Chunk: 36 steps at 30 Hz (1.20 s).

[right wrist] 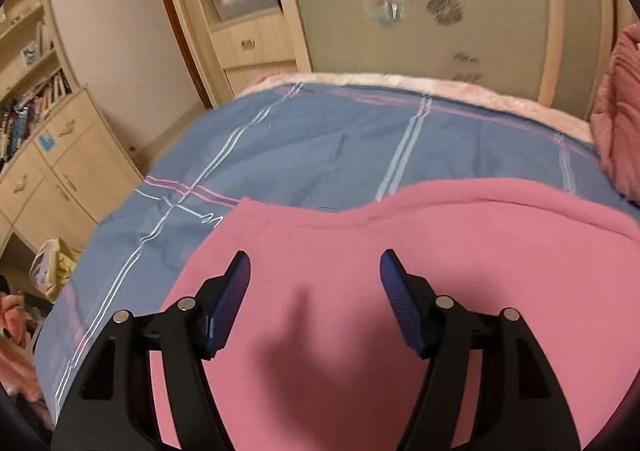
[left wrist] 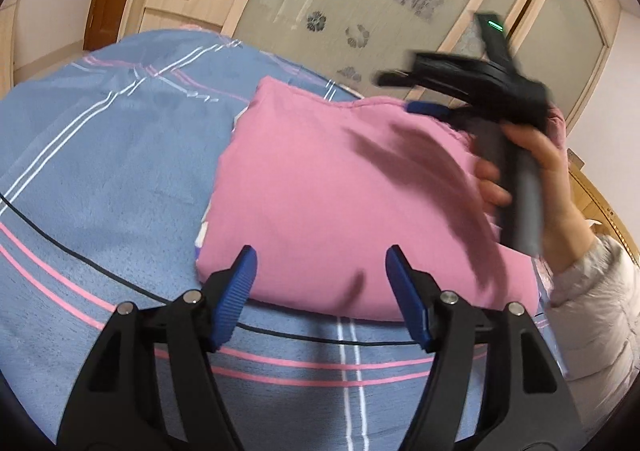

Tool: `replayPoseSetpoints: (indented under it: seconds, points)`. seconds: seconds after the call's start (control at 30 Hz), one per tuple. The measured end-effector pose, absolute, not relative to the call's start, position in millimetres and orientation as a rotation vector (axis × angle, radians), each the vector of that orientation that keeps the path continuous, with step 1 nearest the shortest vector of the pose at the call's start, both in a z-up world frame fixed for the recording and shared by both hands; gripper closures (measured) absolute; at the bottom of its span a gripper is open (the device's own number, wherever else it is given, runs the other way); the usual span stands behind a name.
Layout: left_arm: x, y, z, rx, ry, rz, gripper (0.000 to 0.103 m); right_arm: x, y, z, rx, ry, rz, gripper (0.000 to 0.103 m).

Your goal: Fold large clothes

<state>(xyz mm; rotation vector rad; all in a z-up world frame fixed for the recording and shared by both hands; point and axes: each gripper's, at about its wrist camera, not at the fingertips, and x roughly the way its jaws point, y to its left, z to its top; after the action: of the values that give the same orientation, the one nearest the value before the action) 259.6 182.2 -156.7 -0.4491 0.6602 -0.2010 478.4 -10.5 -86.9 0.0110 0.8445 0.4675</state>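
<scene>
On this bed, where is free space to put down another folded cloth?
The blue striped bedcover lies bare left of the pink garment and beyond its far edge. On its right it is crowded: the right hand-held gripper and a pink pillow.

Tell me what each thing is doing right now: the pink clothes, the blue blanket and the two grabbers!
pink garment: folded into a flat rectangle, lying on the bedspread.
blue bedspread: spread out under the garment.
left gripper: open, holding nothing.
right gripper: open, holding nothing, above the garment.
</scene>
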Motion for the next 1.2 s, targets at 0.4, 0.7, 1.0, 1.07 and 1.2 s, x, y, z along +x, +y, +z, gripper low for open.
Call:
replayPoseSetpoints:
  seconds: [0.4,0.7,1.0,1.07,1.2]
  points:
    - [262.1,152.8,-163.1,-0.353,0.693,-0.185,0.032,487.0,-107.8,-150.8,-0.151,0.977,0.117,0.034]
    - [263.1,148.4,-164.3,-0.340,0.690,-0.193,0.030,480.1,-132.1,-156.6,-0.156,1.002,0.164,0.032]
    - [249.7,152.4,-147.2,-0.336,0.633,-0.176,0.030,427.3,-232.8,-92.4,0.130,0.761,0.041,0.030]
    - [248.6,150.9,-145.0,-0.336,0.629,-0.180,0.029,432.7,-274.2,-108.8,0.227,0.802,-0.042,0.030]
    - [251.7,141.0,-146.0,-0.302,0.646,-0.172,0.029,448.9,-317.8,-165.4,0.350,0.961,-0.031,0.016]
